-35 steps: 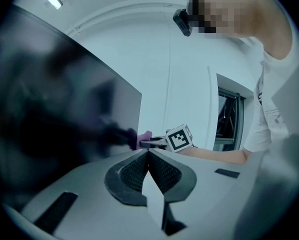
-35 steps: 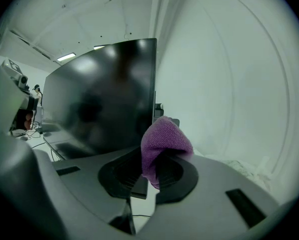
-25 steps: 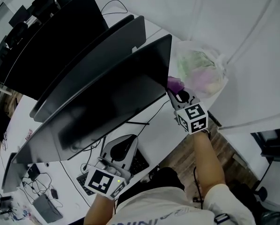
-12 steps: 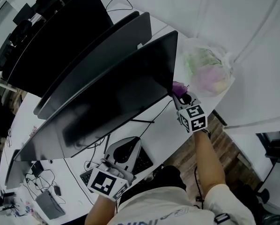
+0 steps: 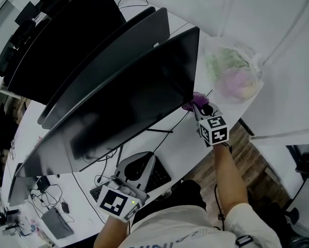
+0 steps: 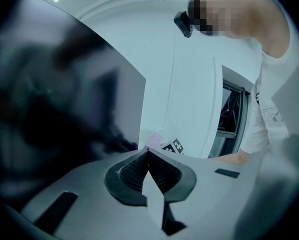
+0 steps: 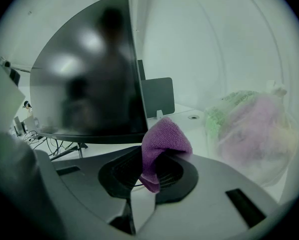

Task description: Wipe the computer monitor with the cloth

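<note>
The table [image 5: 188, 154] is white and carries a row of monitors. The computer monitor [image 5: 128, 107] nearest to me stands along the table with its dark screen facing me and its right end near the table's right end. Two more dark monitors [image 5: 118, 50] stand behind it, toward the far edge.

A translucent plastic bag [image 5: 233, 74] lies at the far right corner of the table, with pale green and pink material showing through it. A black keyboard [image 5: 157, 177] lies at the near edge, below the computer monitor. Cables [image 5: 165, 133] run over the table between the two.

My right tool [image 5: 197, 105] is held over the right end of the table. It is pinching the cloth [image 5: 196, 99], a folded purple piece that stands up out of the jaws in the right gripper view [image 7: 162, 141]. The cloth is at the lower right corner of the computer monitor. I cannot tell whether it touches the screen.

My left tool [image 5: 139, 164] is held over the near edge of the table, above the keyboard. Its jaws are pressed together with nothing between them.
</note>
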Demonstrator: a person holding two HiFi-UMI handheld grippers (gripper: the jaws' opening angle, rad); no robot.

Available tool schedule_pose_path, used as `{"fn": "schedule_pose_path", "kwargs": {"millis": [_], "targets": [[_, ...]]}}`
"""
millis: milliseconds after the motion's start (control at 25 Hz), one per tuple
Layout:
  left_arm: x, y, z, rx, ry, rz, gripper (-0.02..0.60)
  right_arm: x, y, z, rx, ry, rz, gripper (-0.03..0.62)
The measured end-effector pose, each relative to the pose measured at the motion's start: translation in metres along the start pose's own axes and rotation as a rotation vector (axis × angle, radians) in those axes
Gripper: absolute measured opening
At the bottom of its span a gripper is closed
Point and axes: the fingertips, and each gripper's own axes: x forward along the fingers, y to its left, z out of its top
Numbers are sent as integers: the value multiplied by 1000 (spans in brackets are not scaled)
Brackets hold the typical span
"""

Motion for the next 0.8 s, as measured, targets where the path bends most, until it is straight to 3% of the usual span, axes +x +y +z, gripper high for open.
{"fn": "schedule_pose_path", "kwargs": {"millis": [480, 800], "targets": [[-19, 2, -1, -15, -15, 28, 7, 5, 29, -13, 142, -7, 76, 55], [-40, 11, 2, -26, -47, 59, 6, 8, 65, -17, 145, 4, 120, 55]]}}
